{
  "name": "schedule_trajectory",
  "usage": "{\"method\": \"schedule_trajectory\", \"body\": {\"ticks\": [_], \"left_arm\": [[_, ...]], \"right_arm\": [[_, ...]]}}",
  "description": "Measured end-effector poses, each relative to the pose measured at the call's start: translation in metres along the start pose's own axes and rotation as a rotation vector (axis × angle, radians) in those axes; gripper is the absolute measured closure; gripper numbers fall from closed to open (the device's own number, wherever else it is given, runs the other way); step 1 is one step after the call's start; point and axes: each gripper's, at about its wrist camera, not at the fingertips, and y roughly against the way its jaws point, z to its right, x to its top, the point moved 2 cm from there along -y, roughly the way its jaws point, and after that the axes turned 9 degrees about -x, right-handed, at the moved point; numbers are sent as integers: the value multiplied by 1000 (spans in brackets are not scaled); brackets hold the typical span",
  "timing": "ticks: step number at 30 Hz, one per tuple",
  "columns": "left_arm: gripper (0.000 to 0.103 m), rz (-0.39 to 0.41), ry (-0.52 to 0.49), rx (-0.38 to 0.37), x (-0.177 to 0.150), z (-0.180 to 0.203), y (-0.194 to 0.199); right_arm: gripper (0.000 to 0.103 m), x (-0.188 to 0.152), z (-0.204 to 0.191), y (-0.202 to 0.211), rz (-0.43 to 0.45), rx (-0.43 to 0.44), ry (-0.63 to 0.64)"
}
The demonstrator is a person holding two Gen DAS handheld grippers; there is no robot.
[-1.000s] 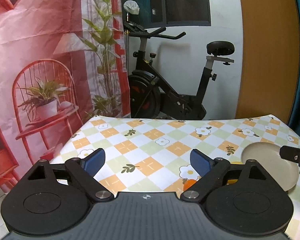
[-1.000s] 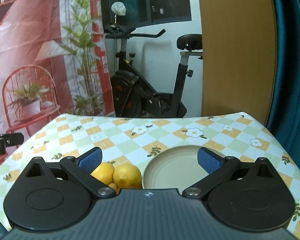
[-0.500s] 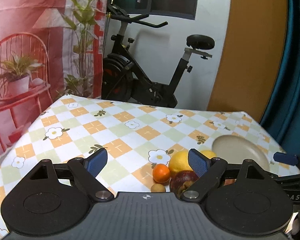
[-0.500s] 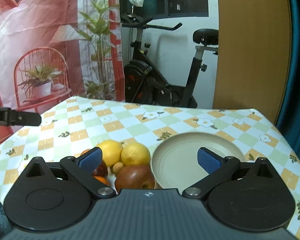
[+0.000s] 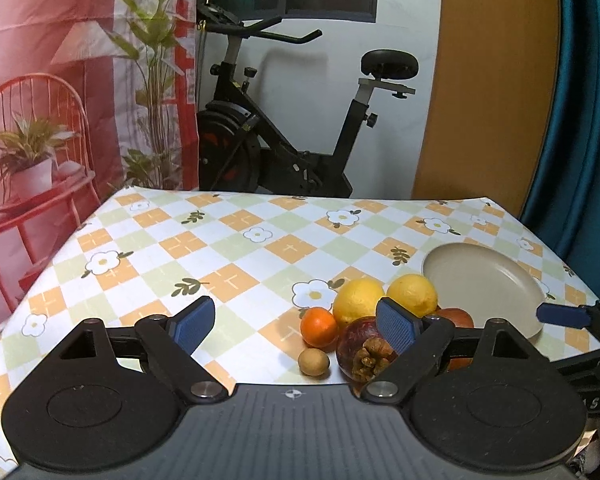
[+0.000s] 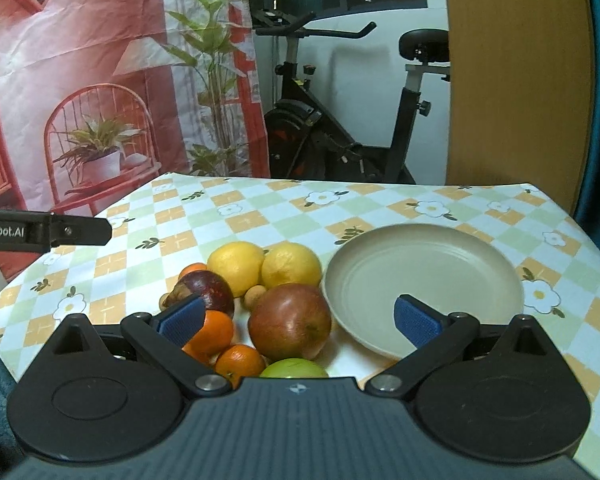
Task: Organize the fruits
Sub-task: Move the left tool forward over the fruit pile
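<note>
A cluster of fruit lies on the checked tablecloth, left of an empty beige plate. It holds two lemons, a dark mangosteen, a red apple, small oranges, a green apple and a small brown longan. My right gripper hangs open above the near side of the cluster, nothing between its pads. My left gripper is open too, left of the fruit. An orange, a longan and the mangosteen lie just beyond it. The plate is at the right.
The tablecloth is bare to the left and behind the fruit. An exercise bike stands past the table's far edge. A printed red backdrop hangs at the left, with a wooden panel and blue curtain at the right.
Both cameras have tipped down toward the table and sunk a little. The fruit cluster and plate now show far more fully in both views. Both pairs of jaws stay as wide as before.
</note>
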Motion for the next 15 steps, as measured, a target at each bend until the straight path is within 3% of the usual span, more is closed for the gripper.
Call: {"method": "schedule_trajectory", "body": {"ticks": [4, 7, 10, 12, 15], "left_arm": [[18, -19, -19, -35, -5, 4, -4], [29, -16, -40, -50, -7, 8, -6], [42, -18, -45, -84, -6, 11, -9], [43, -27, -52, -100, -5, 12, -13], [44, -46, -58, -119, -1, 14, -21]], "right_arm": [[3, -4, -3, -4, -9, 12, 16], [9, -6, -5, -6, -4, 12, 30], [22, -7, -4, -7, 7, 10, 26], [34, -7, 0, -11, -2, 2, 11], [38, -9, 6, -18, -35, 1, -24]]}}
